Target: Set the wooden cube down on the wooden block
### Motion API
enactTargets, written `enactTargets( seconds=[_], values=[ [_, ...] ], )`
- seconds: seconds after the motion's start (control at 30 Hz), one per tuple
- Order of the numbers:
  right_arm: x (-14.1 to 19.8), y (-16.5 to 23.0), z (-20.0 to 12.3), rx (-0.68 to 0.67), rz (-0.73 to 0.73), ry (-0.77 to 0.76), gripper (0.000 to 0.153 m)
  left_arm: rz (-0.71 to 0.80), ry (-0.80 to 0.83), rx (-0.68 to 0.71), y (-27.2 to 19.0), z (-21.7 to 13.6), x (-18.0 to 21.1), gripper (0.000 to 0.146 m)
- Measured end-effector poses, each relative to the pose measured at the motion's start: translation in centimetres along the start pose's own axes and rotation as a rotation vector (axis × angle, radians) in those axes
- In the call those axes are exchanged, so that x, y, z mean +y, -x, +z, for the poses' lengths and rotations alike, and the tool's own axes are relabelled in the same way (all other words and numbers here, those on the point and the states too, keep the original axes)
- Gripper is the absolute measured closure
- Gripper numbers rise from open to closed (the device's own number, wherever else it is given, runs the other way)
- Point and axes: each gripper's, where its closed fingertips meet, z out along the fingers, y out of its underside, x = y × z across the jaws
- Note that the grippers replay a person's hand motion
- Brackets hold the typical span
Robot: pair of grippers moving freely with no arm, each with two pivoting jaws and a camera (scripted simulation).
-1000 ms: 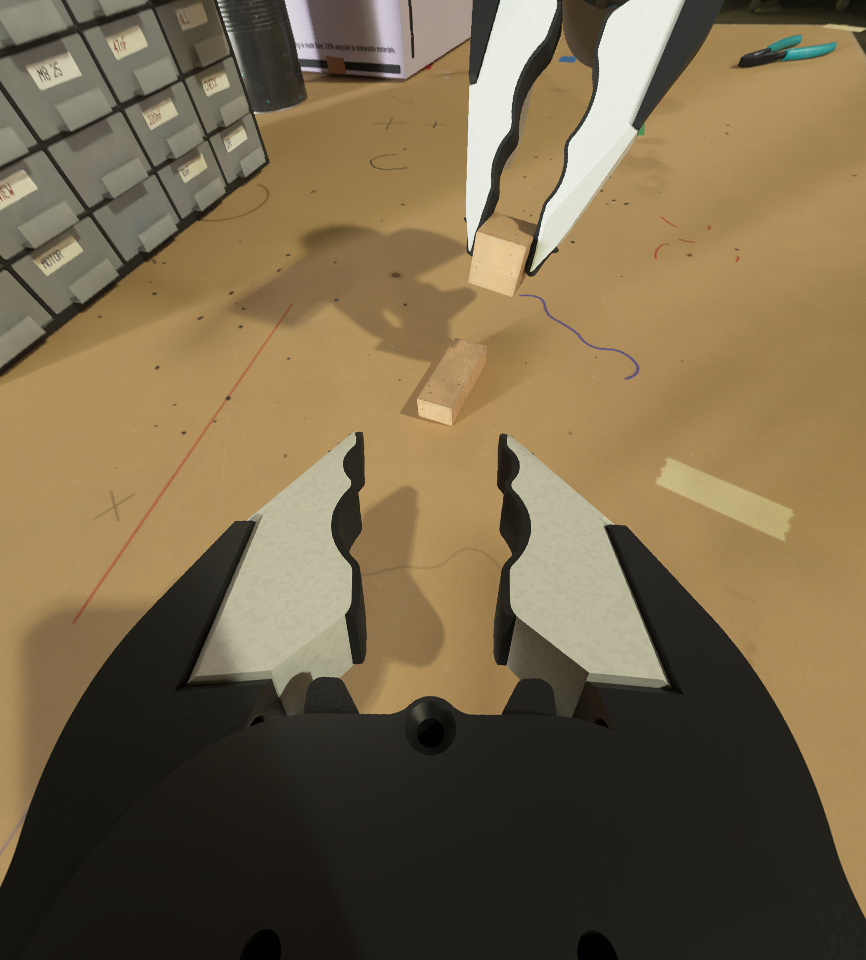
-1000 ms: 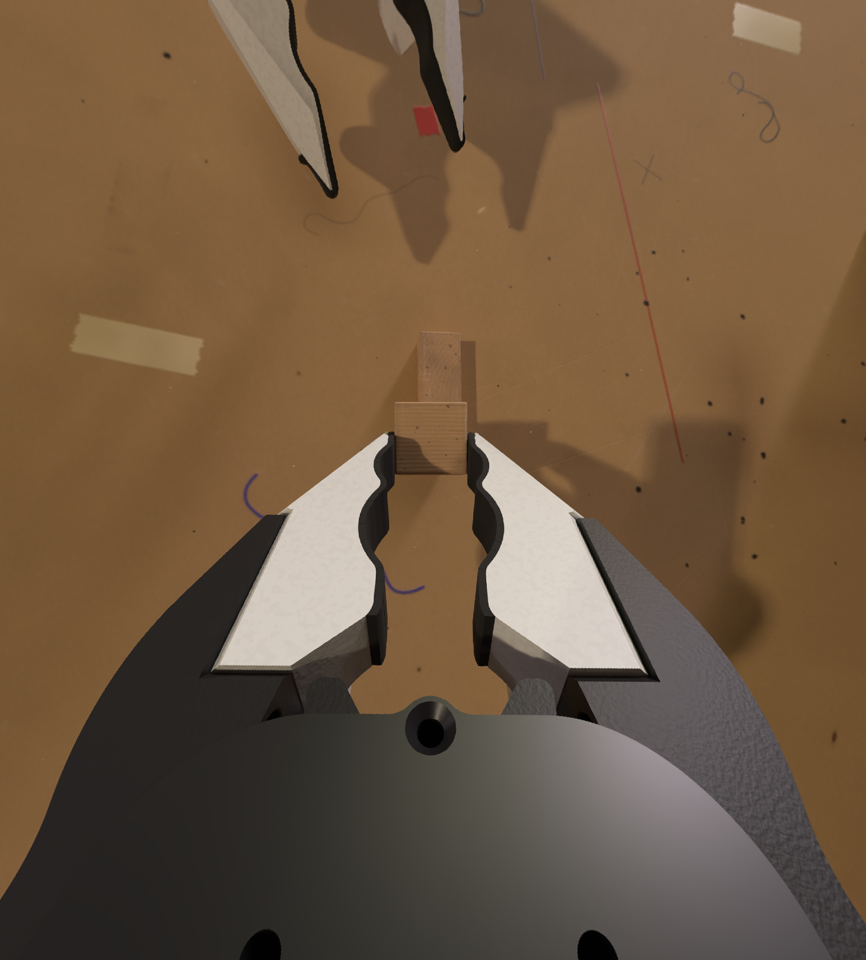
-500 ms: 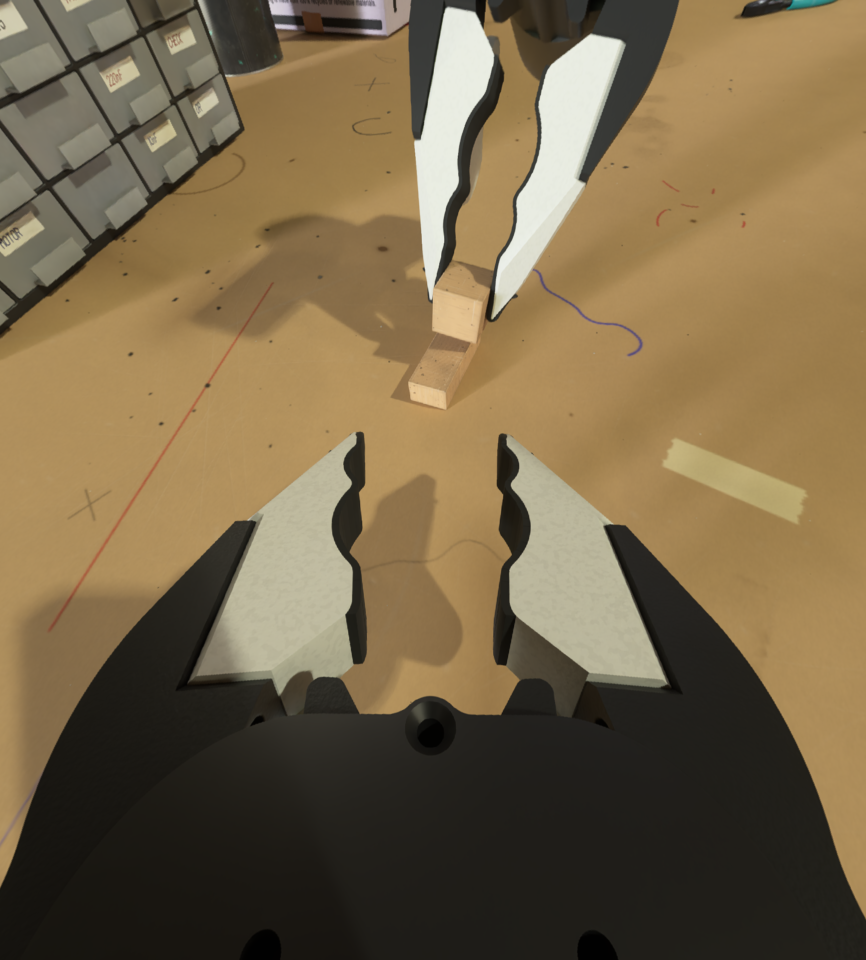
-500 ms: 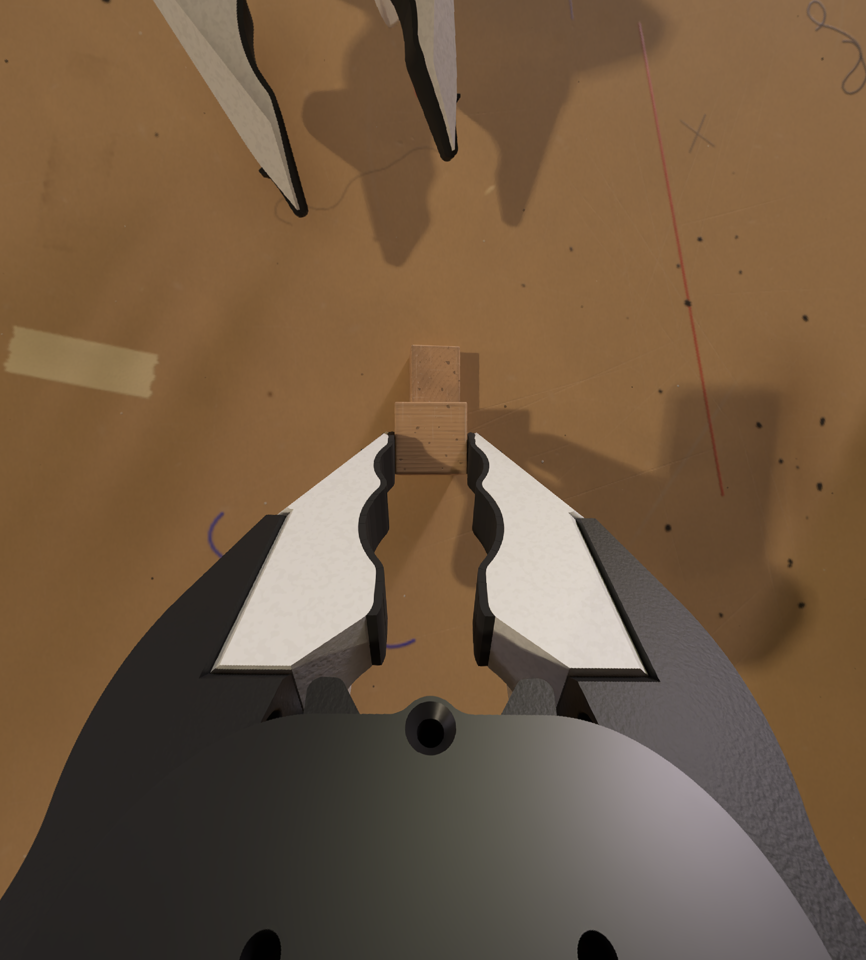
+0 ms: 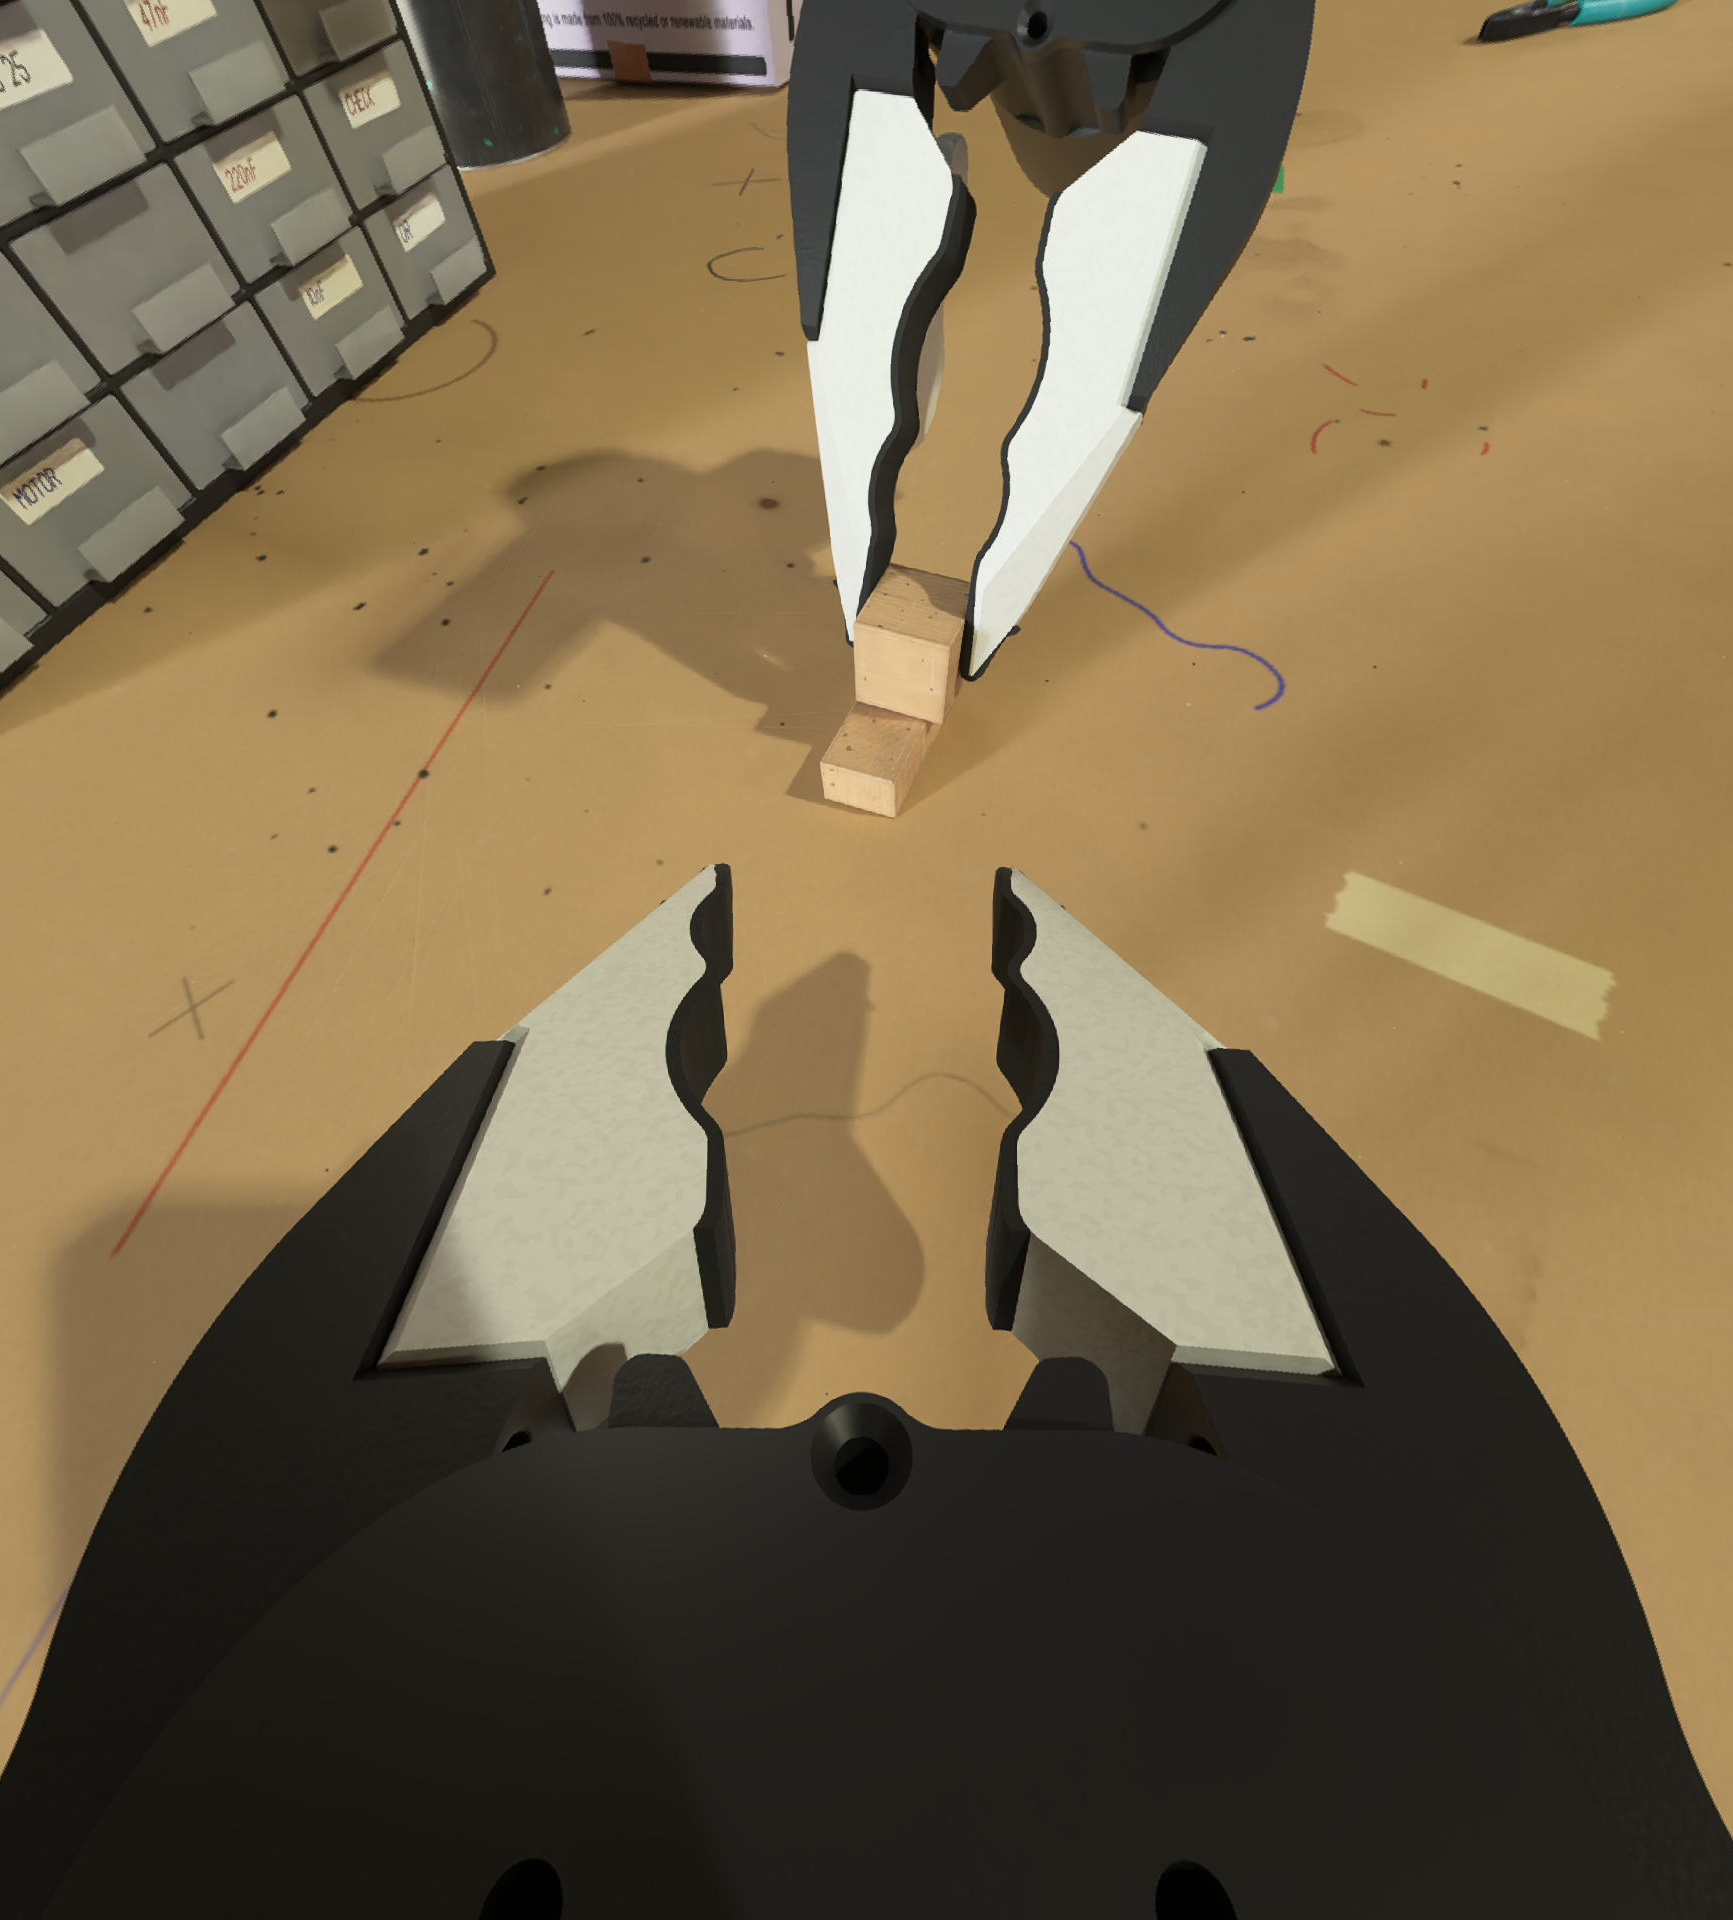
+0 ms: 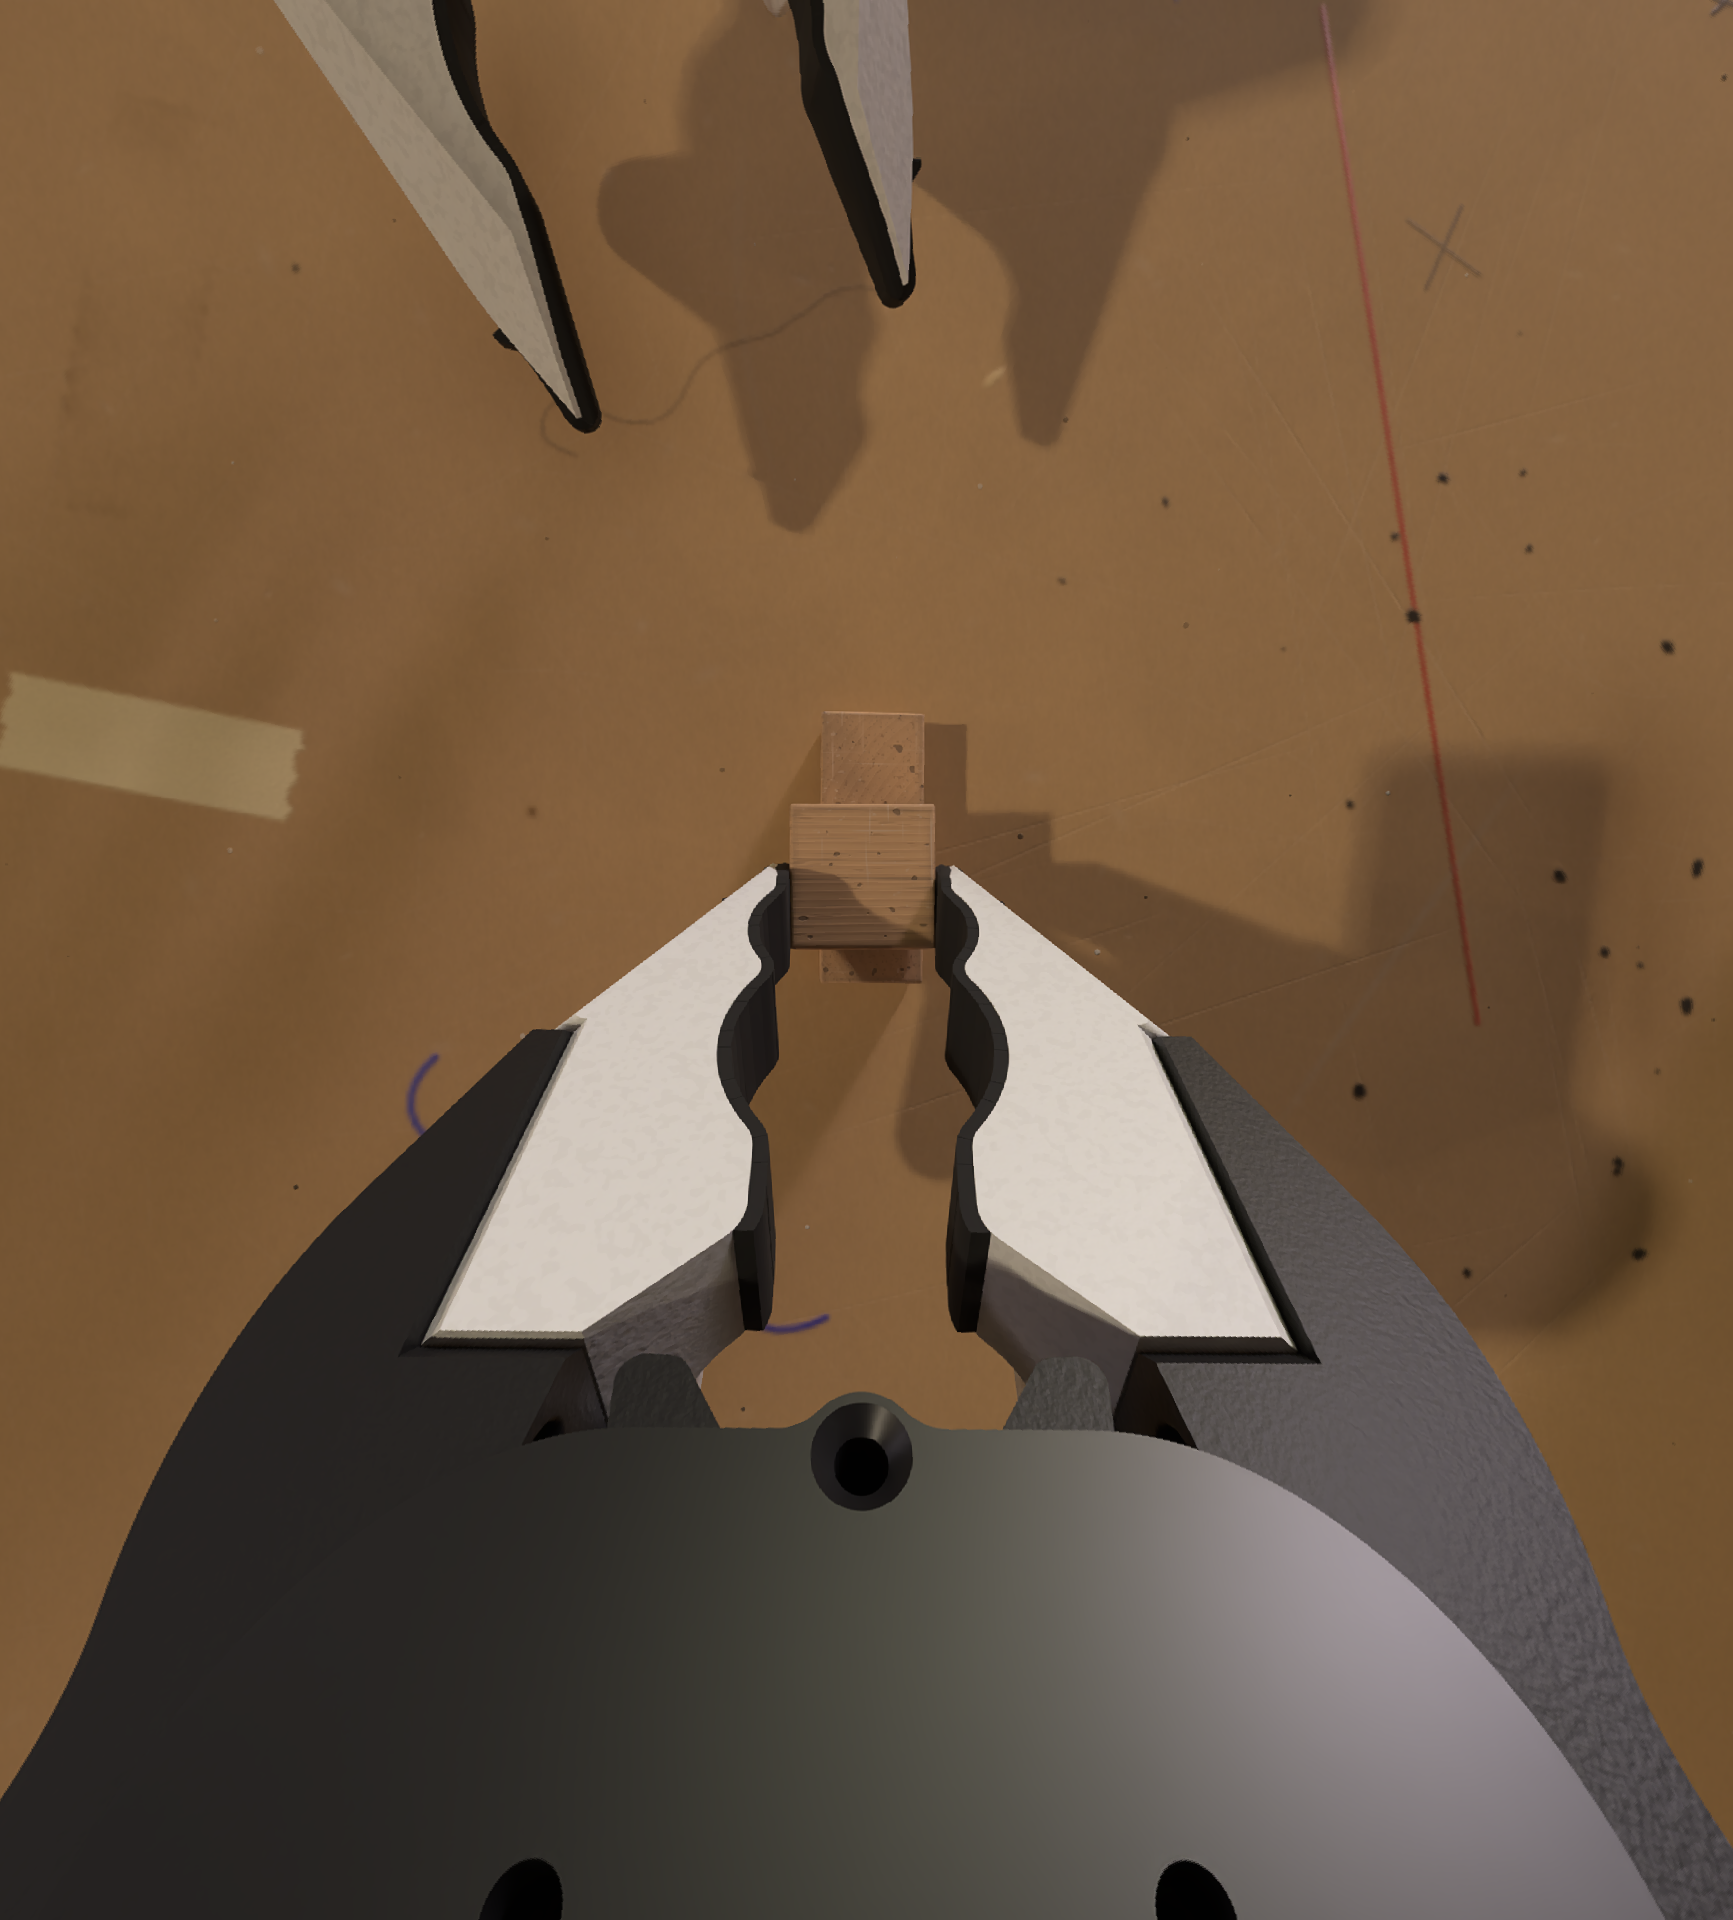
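Observation:
My right gripper [image 6: 862, 878] is shut on the wooden cube [image 6: 860, 878] and points straight down at the table. In the left wrist view the right gripper [image 5: 914, 634] holds the cube [image 5: 906, 644] over the far end of the wooden block [image 5: 877, 764]. The cube's underside looks to be at or just above the block's top; I cannot tell if they touch. The block [image 6: 872, 753] lies flat and shows past both edges of the cube. My left gripper [image 5: 862, 883] is open and empty, low over the table, a short way in front of the block.
A grey drawer cabinet [image 5: 114, 312] stands at the left. A dark can [image 5: 493, 83] and a white box [image 5: 664, 36] stand at the back. Teal pliers [image 5: 1568, 12] lie far right. A strip of tape [image 5: 1470, 951] lies on the brown table [image 5: 1464, 675].
My right gripper has carried the cube nearer and lower, from behind the block to over its far end. My left gripper stayed open and drifted slightly.

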Motion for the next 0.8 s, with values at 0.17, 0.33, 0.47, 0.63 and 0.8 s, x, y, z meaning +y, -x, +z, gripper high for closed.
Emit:
enactTargets(
  seconds=[0.17,0.33,0.47,0.63,0.8],
  values=[
    [-0.02,-0.03,0.02,-0.003,0.002,-0.001,0.126,0.004,0.007,-0.005,0.09,0.00,0.13,0.096],
    [-0.08,-0.05,0.08,-0.008,0.009,-0.005,0.126,0.007,0.008,-0.009,0.09,-0.02,0.16,0.097],
    [-0.17,-0.02,0.14,-0.014,0.021,-0.015,0.126,0.007,0.008,-0.010,0.11,-0.04,0.17,0.097],
    [-0.29,-0.11,0.20,-0.007,0.036,-0.031,0.126,0.007,0.009,-0.010,0.13,-0.02,0.21,0.097],
    [-0.38,-0.08,0.25,-0.012,0.028,-0.036,0.126,0.008,0.011,-0.011,0.14,-0.05,0.22,0.097]
  ],
)
